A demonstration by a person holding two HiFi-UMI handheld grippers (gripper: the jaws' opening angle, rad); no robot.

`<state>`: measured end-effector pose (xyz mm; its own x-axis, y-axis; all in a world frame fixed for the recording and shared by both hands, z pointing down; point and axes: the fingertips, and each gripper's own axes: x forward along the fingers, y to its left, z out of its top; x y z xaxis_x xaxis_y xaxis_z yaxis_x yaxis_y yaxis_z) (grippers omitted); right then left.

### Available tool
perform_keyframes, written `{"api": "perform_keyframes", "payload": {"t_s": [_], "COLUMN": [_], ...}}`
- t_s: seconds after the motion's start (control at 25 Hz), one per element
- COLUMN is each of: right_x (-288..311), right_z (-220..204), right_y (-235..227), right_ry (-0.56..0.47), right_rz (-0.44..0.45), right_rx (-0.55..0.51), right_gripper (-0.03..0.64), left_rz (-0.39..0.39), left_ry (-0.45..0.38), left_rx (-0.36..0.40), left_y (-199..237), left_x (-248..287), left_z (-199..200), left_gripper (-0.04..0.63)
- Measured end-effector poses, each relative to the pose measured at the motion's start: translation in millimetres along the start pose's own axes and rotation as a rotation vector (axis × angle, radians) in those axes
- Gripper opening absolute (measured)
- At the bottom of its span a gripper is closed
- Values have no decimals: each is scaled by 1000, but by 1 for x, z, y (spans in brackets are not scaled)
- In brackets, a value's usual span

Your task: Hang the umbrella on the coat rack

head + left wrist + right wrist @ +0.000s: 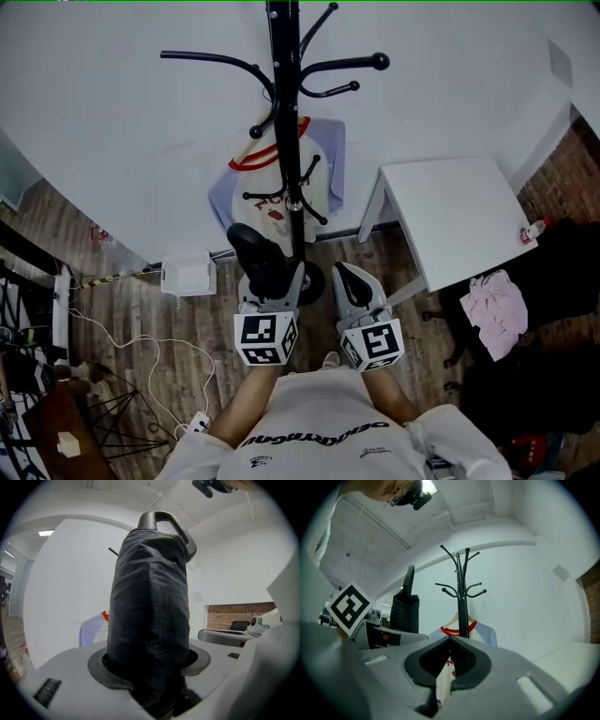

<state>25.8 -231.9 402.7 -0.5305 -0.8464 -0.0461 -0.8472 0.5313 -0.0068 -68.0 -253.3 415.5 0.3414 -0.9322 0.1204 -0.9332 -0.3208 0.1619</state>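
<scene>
A folded black umbrella (255,255) in its sleeve stands upright between the jaws of my left gripper (270,292), which is shut on it. In the left gripper view the umbrella (150,606) fills the middle, with its curved handle (165,521) at the top. The black coat rack (285,141) rises straight ahead, its hooks spreading near the top. My right gripper (354,283) is beside the left one, jaws together and holding nothing. The right gripper view shows the coat rack (461,597) ahead and the umbrella (405,611) to the left.
A white and lilac T-shirt (270,183) with a red collar hangs low on the rack. A white table (459,216) stands to the right, with a pink cloth (497,305) by it. A white box (187,274) and cables (141,347) lie on the floor at left.
</scene>
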Motion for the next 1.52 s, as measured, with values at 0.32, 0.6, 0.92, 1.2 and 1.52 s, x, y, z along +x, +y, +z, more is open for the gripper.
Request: {"api": "perform_keyframes", "payload": {"t_s": [0.32,0.6,0.92,1.2,1.52], "right_x": [7,20,34,42,43], "right_z": [-3,-1,-1,-2,-5], "right_y": [-13,-11,-10,-13,-17], "right_ry": [5,0,-14,-18,-15], "right_rz": [33,9,-7,-6,-5], "right_rx": [22,33,17,1,-1], "right_gripper": [-2,-2,-2,-2,-2], "left_rz": [51,56,56,64,51], "left_ry": [-17,-32,-44,-33,14], "left_rx": [15,24,47,55,83], "left_y": [4,25,46,60,63], "left_x": [27,46,65,83,105], "left_z": [29,53,74,87,95], "left_gripper": [256,256,258,258,258]}}
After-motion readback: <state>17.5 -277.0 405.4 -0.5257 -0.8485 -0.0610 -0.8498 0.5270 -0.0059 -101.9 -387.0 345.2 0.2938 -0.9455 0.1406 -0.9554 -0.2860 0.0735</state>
